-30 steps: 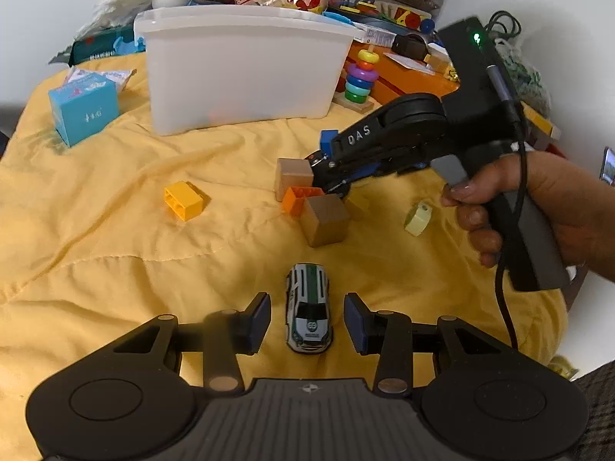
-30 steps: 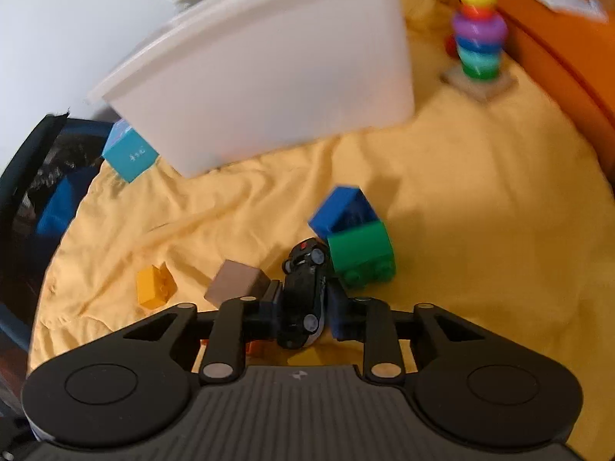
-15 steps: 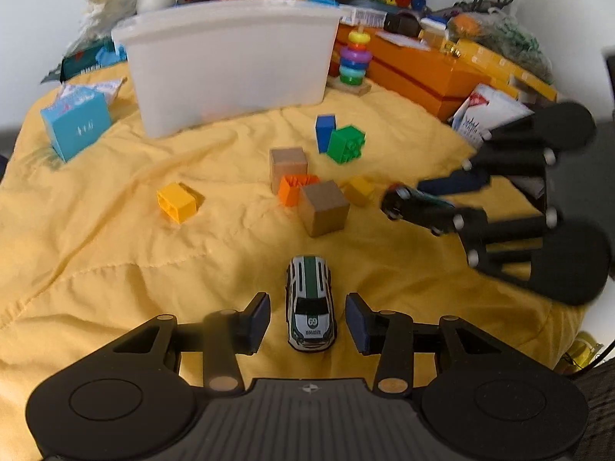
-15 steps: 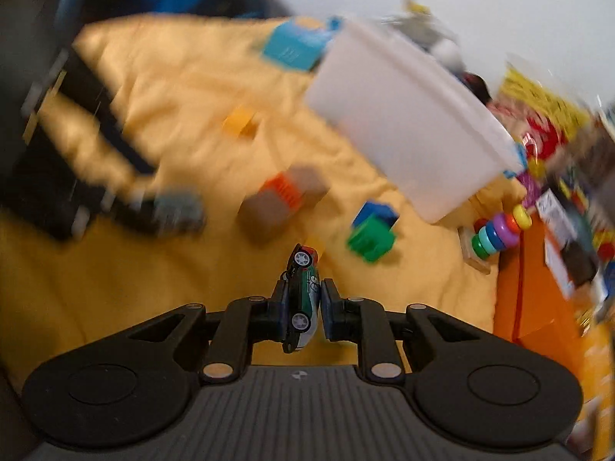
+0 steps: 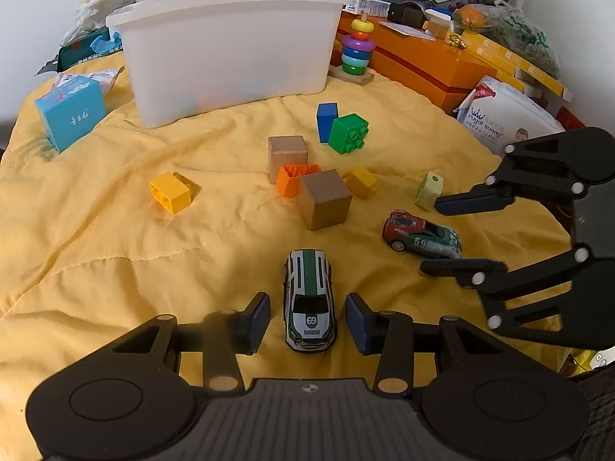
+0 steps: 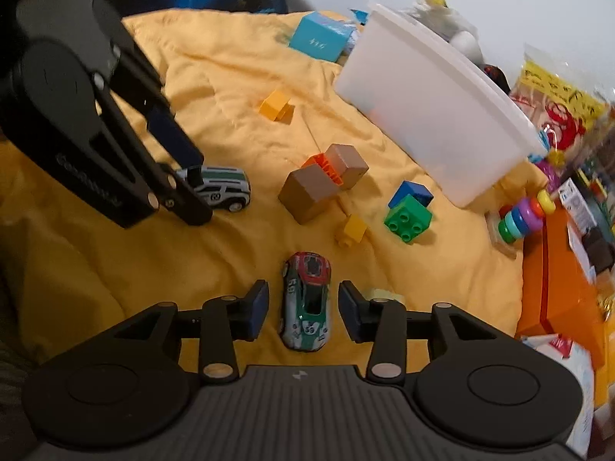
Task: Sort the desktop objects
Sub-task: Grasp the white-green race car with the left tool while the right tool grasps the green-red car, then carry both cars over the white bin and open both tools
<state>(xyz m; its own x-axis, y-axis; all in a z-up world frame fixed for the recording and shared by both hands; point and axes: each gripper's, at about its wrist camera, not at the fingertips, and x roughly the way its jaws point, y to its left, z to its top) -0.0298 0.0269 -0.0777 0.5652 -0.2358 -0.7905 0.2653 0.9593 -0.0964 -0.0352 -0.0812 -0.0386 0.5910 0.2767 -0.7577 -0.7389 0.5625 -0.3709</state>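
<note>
Right wrist view shows the right gripper (image 6: 302,309) spread around the red-green car (image 6: 306,302) on the yellow cloth (image 6: 230,69) (likewise the left gripper (image 5: 307,322), apart around the white-green car (image 5: 309,301)), so grouping cars seems underway, calling next for a careful retreat.

My left gripper (image 6: 188,192) hides the white car's (image 6: 221,190) rear; the bin's (image 5: 230,57) contents look blurred, perhaps something reddish.
</note>
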